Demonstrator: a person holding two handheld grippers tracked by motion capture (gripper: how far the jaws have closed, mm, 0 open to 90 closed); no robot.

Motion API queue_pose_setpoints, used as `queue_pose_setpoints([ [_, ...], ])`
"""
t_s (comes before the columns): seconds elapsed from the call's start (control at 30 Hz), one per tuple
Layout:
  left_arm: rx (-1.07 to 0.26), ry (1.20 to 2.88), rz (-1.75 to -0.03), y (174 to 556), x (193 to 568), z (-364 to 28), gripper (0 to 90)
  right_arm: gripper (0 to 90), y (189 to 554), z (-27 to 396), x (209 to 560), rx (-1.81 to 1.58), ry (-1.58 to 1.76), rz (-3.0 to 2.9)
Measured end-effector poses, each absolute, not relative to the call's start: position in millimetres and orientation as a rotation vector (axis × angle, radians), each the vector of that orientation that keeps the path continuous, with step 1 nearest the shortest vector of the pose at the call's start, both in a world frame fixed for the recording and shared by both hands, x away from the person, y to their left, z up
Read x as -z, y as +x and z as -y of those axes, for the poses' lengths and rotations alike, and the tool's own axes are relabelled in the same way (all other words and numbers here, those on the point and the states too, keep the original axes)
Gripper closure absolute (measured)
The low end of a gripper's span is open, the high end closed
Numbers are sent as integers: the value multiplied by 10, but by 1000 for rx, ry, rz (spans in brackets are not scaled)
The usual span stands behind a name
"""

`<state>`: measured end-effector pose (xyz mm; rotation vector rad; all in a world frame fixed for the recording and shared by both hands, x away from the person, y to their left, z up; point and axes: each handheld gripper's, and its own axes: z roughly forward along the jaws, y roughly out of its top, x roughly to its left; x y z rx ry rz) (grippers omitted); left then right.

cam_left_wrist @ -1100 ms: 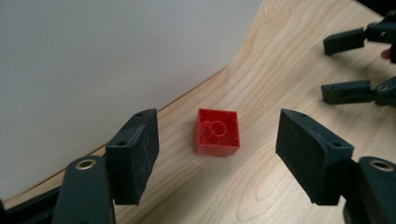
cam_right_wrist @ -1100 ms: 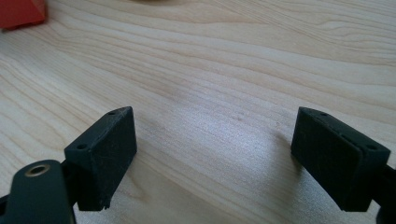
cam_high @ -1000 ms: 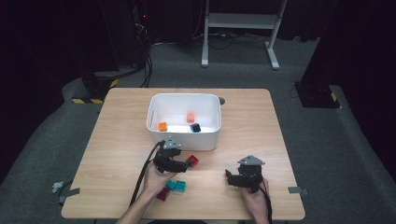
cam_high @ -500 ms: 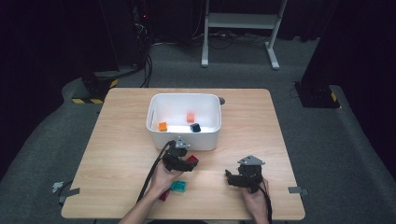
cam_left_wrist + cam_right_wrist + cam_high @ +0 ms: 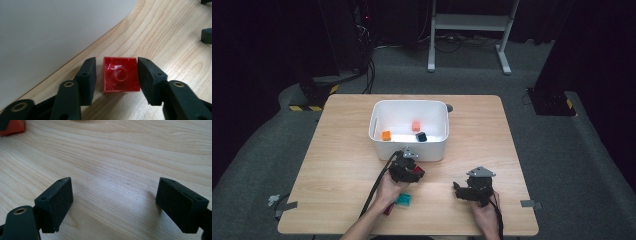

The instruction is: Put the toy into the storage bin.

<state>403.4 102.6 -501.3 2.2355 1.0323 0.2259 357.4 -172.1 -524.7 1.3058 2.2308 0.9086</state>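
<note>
Red brick (image 5: 121, 75) square, hollow underside up; left gripper (image 5: 116, 75) fingers closing, narrow gap.

Two black handheld grippers, left gripper (image 5: 406, 170) and right gripper (image 5: 473, 187), each topped by a grey three-cornered plate, trailing black cables; blocky jaws show small screw holes.
</note>
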Motion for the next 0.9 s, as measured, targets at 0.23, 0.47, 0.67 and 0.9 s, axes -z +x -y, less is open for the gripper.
queue_pose_setpoints([
  [0.23, -216, 2240, -1027, 4037, 5009, -1019, 575, 139, 3574, 1721, 5247, -909, 1305, -2231],
  [0.47, -200, 2227, -1018, 4021, 4969, -1061, 583, 139, 3574, 1720, 5247, -910, 1306, -2230],
  [0.67, -210, 2193, -992, 3962, 4845, -1121, 583, 139, 3574, 1721, 5247, -909, 1306, -2231],
  [0.9, -212, 2156, -982, 3901, 4713, -1225, 583, 139, 3574, 1721, 5247, -909, 1306, -2231],
])
